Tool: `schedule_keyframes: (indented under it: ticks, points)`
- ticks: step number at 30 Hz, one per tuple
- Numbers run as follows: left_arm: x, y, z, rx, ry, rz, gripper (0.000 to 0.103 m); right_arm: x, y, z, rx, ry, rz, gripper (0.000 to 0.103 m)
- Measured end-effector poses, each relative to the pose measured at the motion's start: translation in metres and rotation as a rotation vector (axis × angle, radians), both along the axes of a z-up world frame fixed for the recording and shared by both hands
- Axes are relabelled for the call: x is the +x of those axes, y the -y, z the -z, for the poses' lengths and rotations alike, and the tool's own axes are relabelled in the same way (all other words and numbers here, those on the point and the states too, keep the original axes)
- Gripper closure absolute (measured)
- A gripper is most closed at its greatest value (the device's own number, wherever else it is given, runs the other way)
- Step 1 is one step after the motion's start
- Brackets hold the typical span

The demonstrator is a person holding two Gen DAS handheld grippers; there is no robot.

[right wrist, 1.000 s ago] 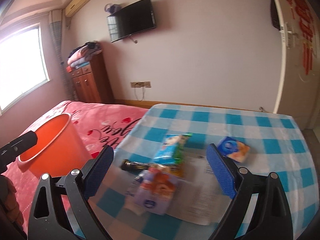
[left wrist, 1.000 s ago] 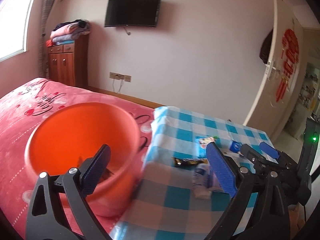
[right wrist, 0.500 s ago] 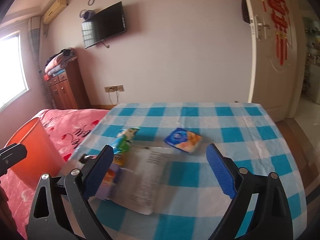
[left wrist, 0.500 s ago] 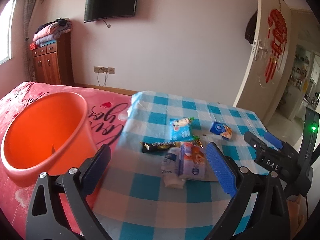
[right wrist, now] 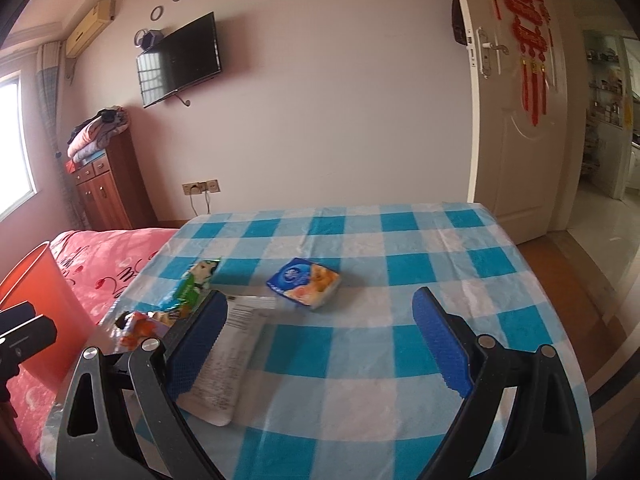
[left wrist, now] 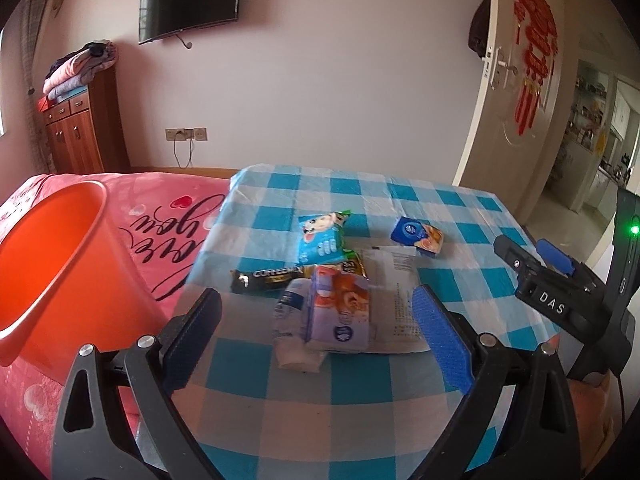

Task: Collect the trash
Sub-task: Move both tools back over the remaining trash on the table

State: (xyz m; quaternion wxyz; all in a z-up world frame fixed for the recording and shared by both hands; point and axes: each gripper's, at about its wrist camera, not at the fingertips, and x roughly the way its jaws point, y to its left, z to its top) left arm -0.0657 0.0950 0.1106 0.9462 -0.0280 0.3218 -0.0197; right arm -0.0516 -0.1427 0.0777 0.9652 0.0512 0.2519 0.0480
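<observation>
Both the left gripper [left wrist: 316, 328] and right gripper [right wrist: 316, 336] hang with jaws released over the blue-checked counter [right wrist: 400, 360]. Wrappers lie there: a dark "COFFEEMIX" stick [left wrist: 272, 277] lying crosswise, a tissue pack [left wrist: 340, 312], a receipt [right wrist: 228, 364]. An orange bin [left wrist: 52, 264] sits on the pink bed [left wrist: 168, 216], which reads "you".
</observation>
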Motion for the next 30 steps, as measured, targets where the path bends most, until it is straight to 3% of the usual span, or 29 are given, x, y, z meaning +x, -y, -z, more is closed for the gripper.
schedule_keyframes:
  ticks: [17,30]
  points:
    - [0.026,0.019,0.022,0.029,-0.050,-0.009,0.007,0.017,0.036,0.020,-0.011,-0.033,0.063,0.010]
    - [0.040,0.012,0.042,-0.003,-0.078,-0.032,0.007,0.028,0.047,0.031,0.007,-0.079,0.083,0.010]
